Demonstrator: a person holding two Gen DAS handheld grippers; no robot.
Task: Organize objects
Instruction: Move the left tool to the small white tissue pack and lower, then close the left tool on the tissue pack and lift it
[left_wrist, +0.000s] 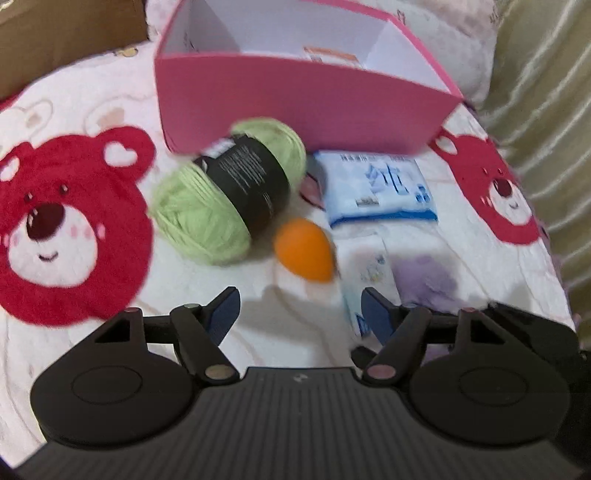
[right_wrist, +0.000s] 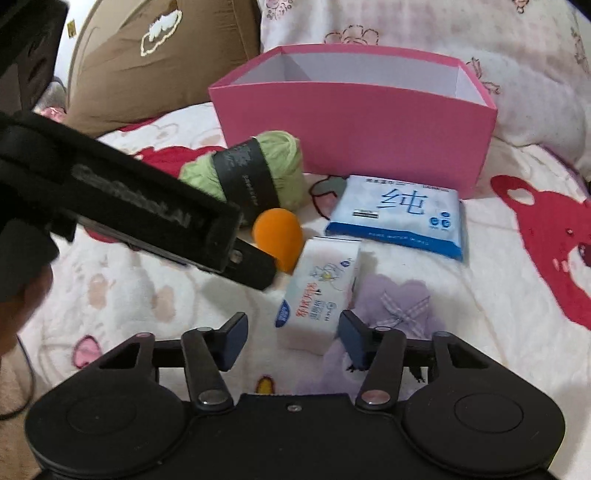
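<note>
A pink box (left_wrist: 295, 110) (right_wrist: 354, 136) stands open at the back of the bear-print blanket. In front of it lie a green yarn ball (left_wrist: 221, 192) (right_wrist: 258, 170) with a black band, an orange egg-shaped sponge (left_wrist: 304, 251) (right_wrist: 277, 236), a blue-white wipes pack (left_wrist: 376, 188) (right_wrist: 399, 214), a small white tissue pack (left_wrist: 369, 280) (right_wrist: 317, 291) and a lilac bow cloth (left_wrist: 424, 277) (right_wrist: 399, 310). My left gripper (left_wrist: 299, 310) is open, just short of the sponge. My right gripper (right_wrist: 293, 338) is open around the tissue pack's near end; a gap remains on the left side.
A brown cushion (right_wrist: 155, 66) and a white floral pillow (right_wrist: 480, 55) lie behind the box. A pale green curtain (left_wrist: 546, 110) hangs at the right. The left tool's black housing (right_wrist: 147, 218) crosses the right wrist view, with a hand (right_wrist: 14, 295) at the edge.
</note>
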